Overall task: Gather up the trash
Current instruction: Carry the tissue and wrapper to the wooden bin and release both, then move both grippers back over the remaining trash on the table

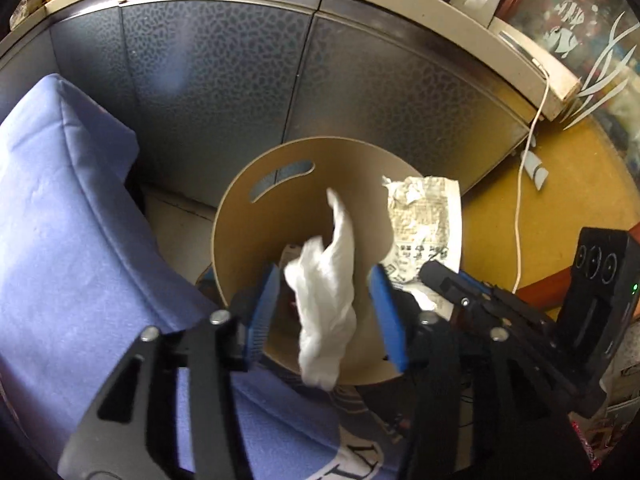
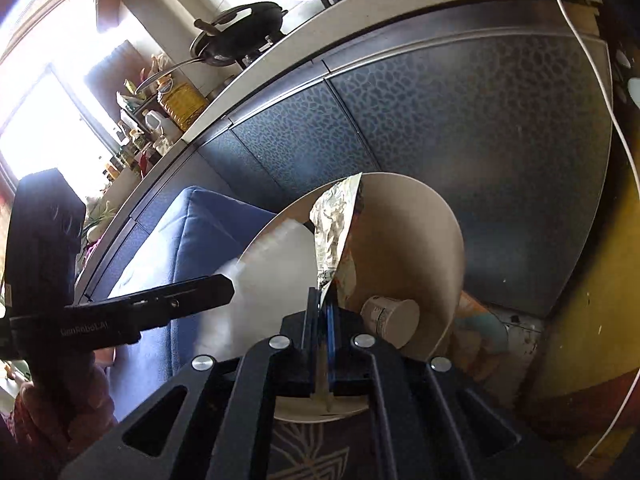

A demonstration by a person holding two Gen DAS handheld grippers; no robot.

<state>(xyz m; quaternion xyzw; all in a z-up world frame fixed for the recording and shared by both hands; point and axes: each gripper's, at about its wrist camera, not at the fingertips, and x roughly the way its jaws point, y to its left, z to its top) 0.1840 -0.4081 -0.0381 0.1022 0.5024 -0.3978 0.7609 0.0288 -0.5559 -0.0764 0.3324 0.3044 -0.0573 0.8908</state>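
The left gripper [image 1: 324,312] hangs over the round tan trash bin [image 1: 240,240]. Its jaws are open, and a white tissue [image 1: 326,300] sits loose between the blue pads [image 1: 262,312], touching neither. The right gripper [image 2: 323,312] comes in from 3 o'clock with its jaws closed on a crinkly printed wrapper [image 2: 334,232] above the bin. A paper cup [image 2: 390,316] lies inside, maybe on its side.

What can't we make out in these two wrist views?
- Bin bottom: left wrist view, hidden by the white tissue.
- Tissue: right wrist view, only a pale blur.
- Wrapper print: right wrist view, only the foil side shows.
- Cup label: right wrist view, too small.
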